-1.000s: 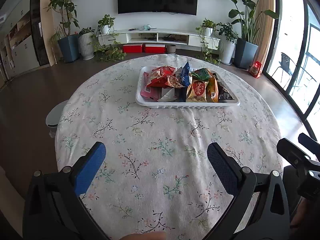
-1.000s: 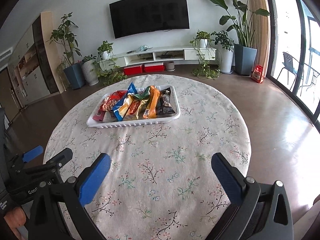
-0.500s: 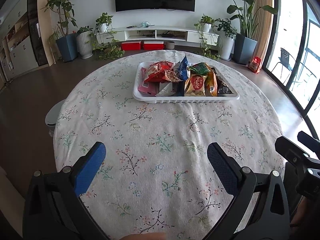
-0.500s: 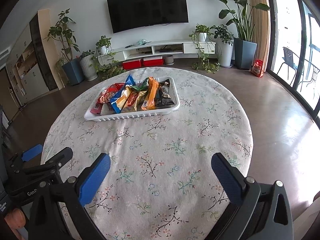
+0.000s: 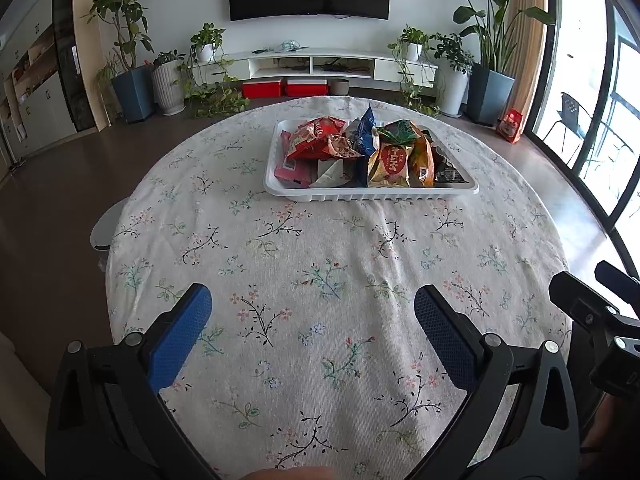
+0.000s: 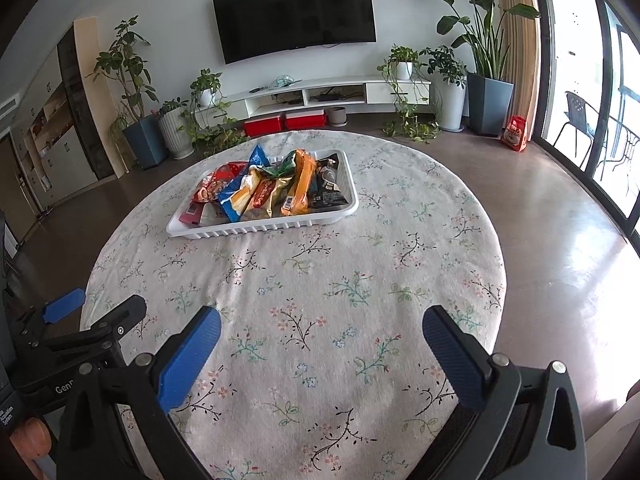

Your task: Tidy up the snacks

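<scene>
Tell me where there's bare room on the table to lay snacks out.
The floral tablecloth is bare between the white tray and both open claws, left claw, right claw. Strips left and right of the tray are bare too. Crowding is only inside the tray, where the snack packets overlap.

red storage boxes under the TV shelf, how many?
2. Both sit side by side on the floor below the white shelf: left red box, right red box. Table edge may hide more.
</scene>
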Available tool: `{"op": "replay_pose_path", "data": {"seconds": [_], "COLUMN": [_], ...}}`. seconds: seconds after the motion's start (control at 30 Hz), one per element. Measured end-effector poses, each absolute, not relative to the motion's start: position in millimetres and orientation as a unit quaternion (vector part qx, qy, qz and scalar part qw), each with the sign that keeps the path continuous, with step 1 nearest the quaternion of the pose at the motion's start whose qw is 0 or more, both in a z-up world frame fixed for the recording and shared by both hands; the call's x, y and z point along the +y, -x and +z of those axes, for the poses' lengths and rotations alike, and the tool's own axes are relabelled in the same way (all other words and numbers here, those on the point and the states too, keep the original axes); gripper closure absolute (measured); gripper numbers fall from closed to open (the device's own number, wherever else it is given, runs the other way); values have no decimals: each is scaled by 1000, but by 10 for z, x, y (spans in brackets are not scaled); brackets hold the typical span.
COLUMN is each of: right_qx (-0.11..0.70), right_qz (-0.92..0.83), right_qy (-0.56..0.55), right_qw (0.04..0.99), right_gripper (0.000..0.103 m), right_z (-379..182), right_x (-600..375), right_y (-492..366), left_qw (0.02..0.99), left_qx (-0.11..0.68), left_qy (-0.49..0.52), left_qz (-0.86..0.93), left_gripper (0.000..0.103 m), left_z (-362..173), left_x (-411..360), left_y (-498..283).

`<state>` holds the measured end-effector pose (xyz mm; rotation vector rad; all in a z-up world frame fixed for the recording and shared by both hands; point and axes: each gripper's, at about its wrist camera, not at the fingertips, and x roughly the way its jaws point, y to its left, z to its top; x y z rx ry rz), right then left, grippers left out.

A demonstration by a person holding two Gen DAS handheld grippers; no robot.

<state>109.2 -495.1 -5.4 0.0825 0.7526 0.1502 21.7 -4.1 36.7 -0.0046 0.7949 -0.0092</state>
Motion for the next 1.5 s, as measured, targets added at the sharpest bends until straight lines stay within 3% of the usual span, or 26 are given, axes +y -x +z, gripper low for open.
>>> {"op": "replay_pose_path", "data": {"seconds": [1.5], "right_qx": [373], "right_qz": [73], "right_qy": [-40], "right_qw": [924], "right_gripper": [0], "right_z": [-77], "right_x": [-4931], "right_y": [-1092], "left_qw": [918], "left_qx": [396], "left_qy": [1], "left_qz": [-13], "left_gripper": [0], "left_z": [282], "left_x": [-58], "left_y": [-206]}}
